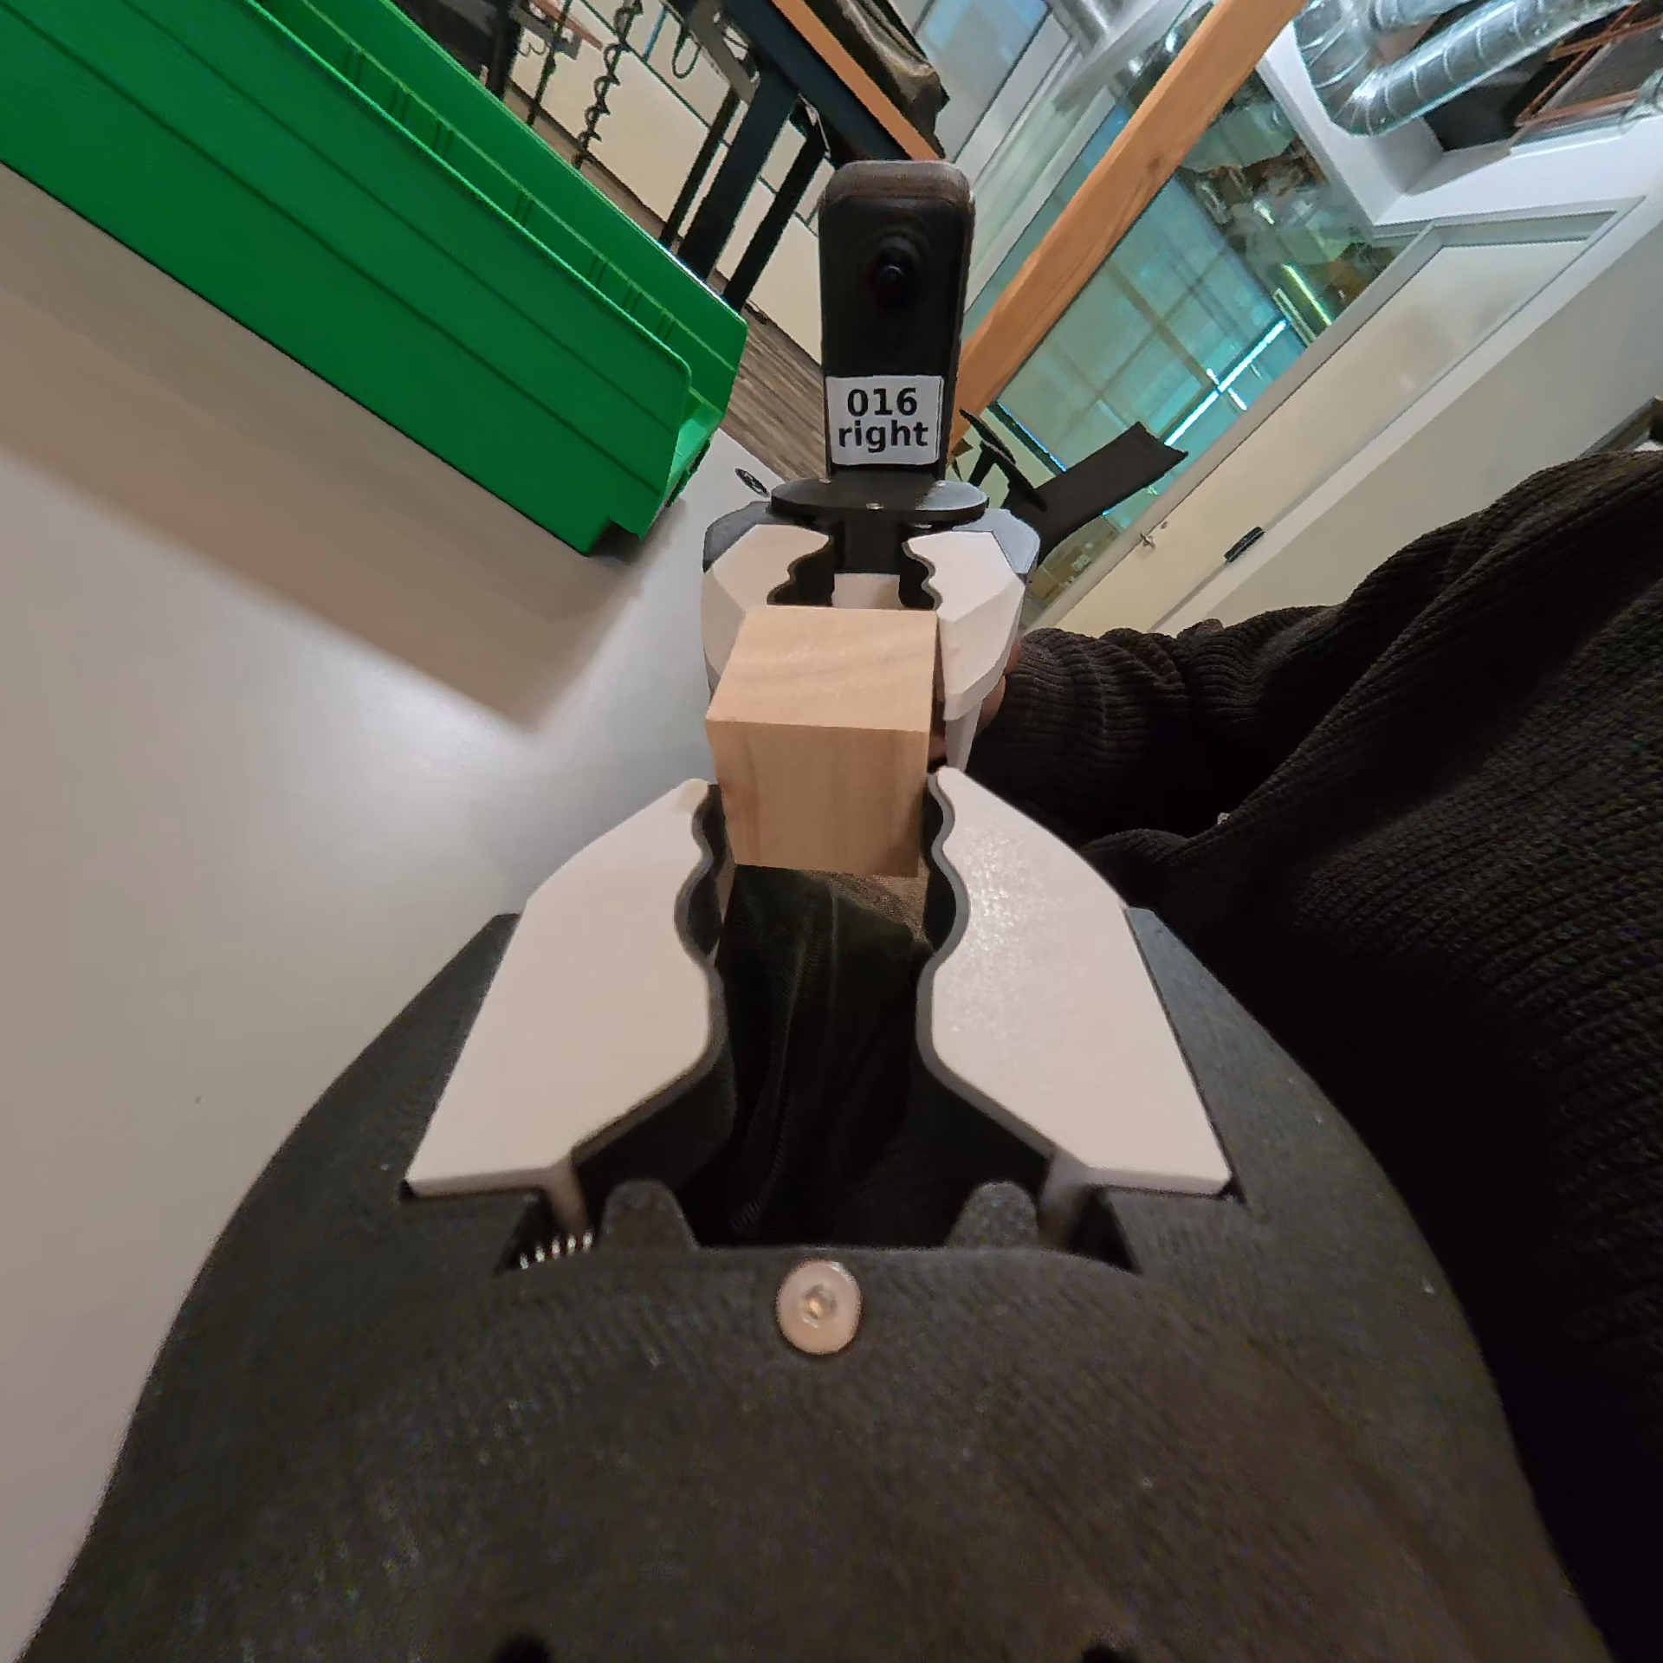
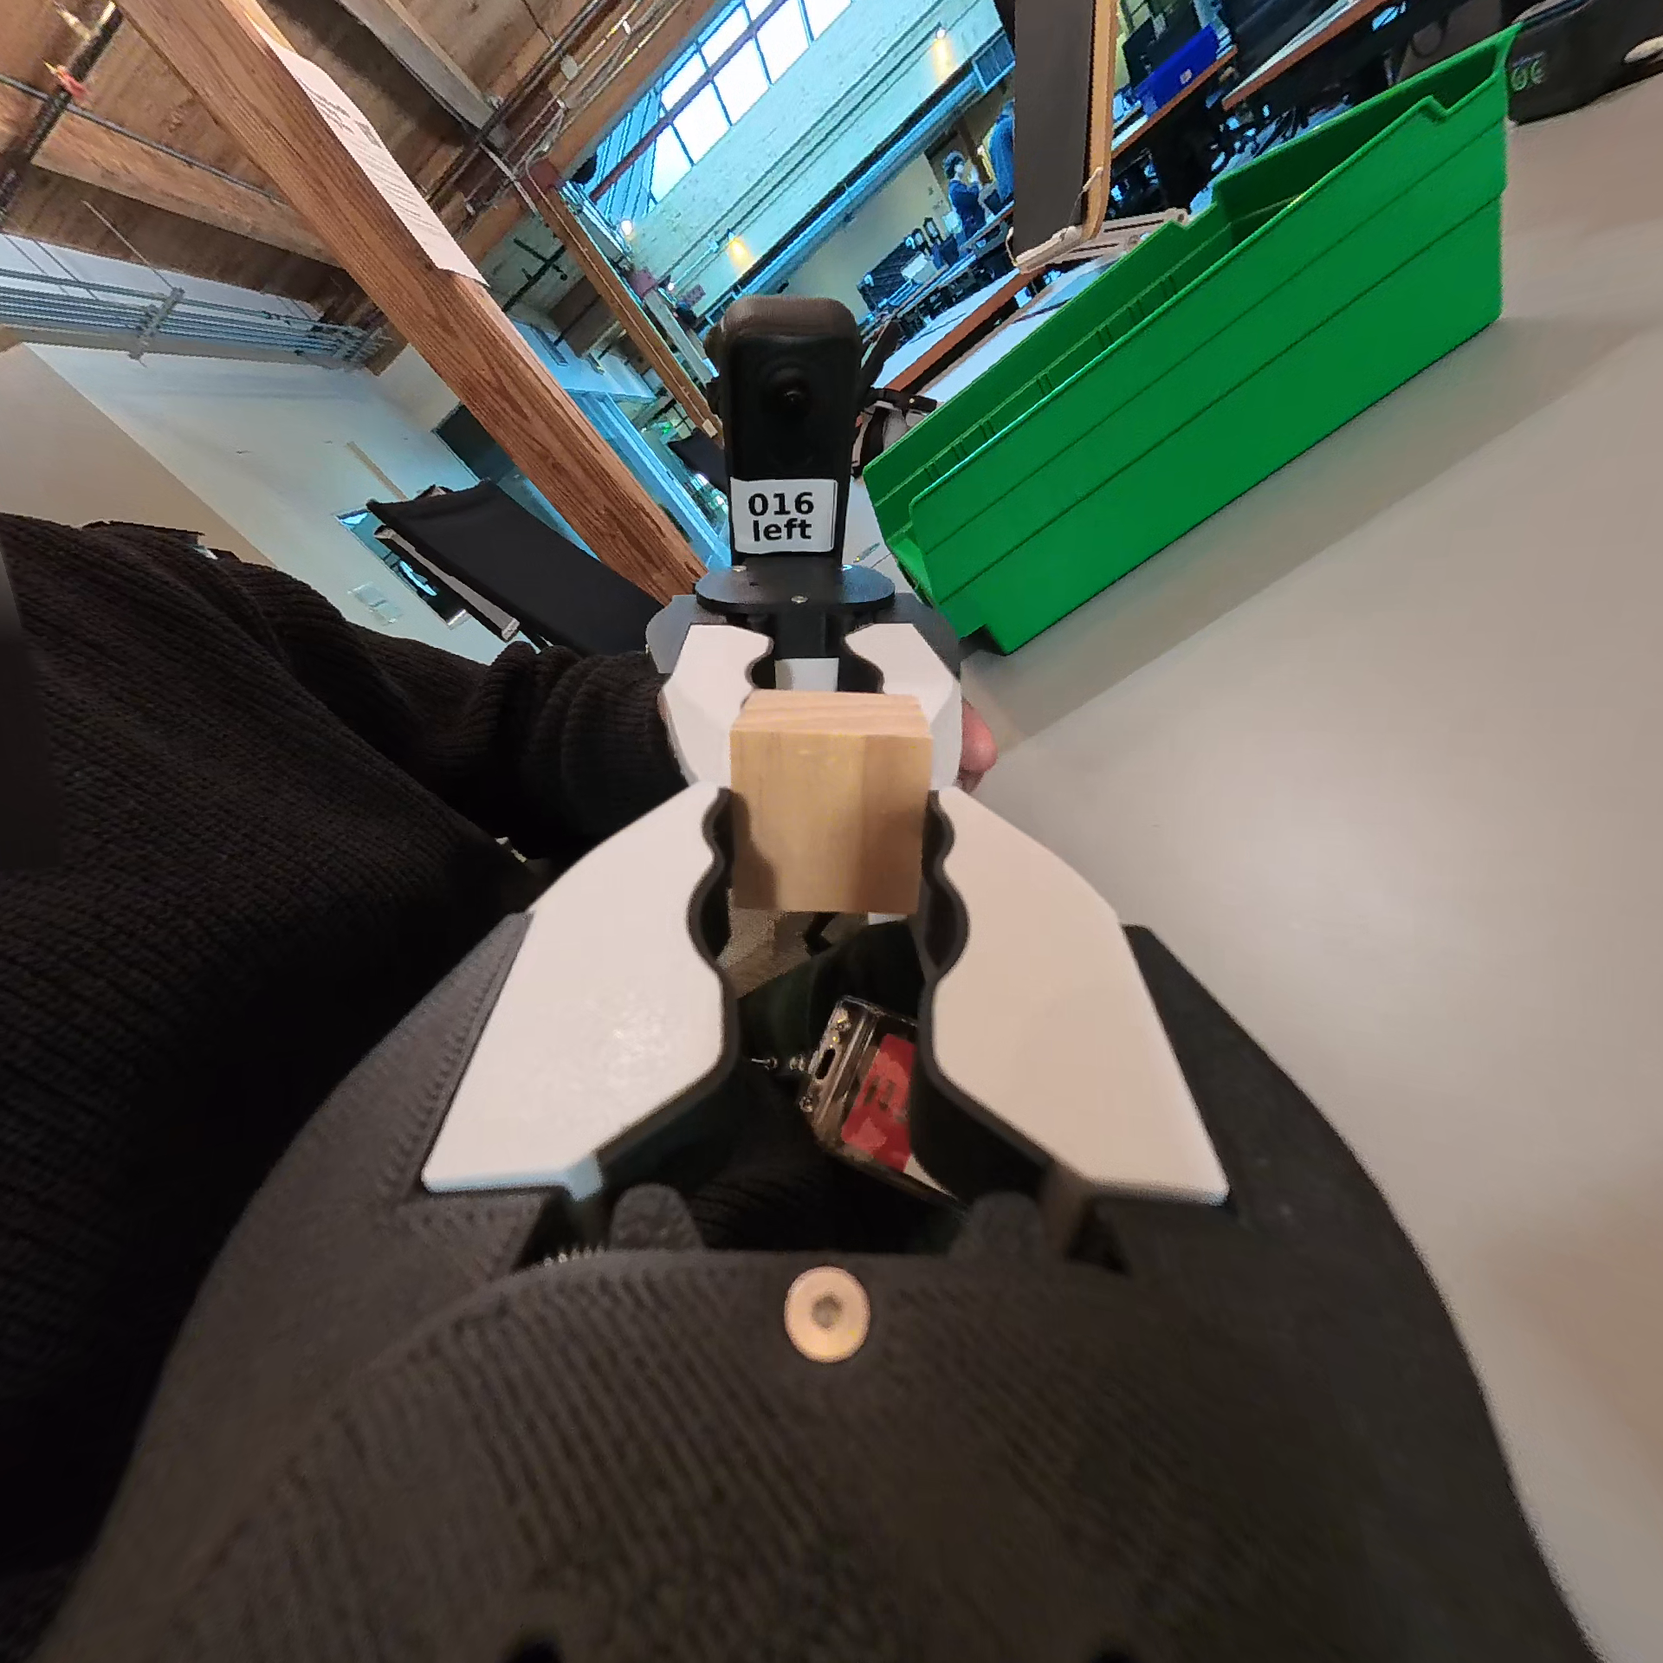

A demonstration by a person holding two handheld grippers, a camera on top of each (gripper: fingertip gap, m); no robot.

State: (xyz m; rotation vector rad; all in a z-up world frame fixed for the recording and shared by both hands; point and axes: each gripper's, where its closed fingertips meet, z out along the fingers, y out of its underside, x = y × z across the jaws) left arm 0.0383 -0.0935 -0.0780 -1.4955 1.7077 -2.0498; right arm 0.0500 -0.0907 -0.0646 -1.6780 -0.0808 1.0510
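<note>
At frame centre, my left tongs (image 1: 819, 810) and right tongs (image 2: 823, 837) both clamp 1 pale wooden cube (image 1: 823, 774); squeeze evenly, faces flush.

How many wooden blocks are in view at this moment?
1. A single wooden block is clamped at opposite ends by the left gripper and the right gripper, held above the table edge. The green bin's inside is hidden.
</note>
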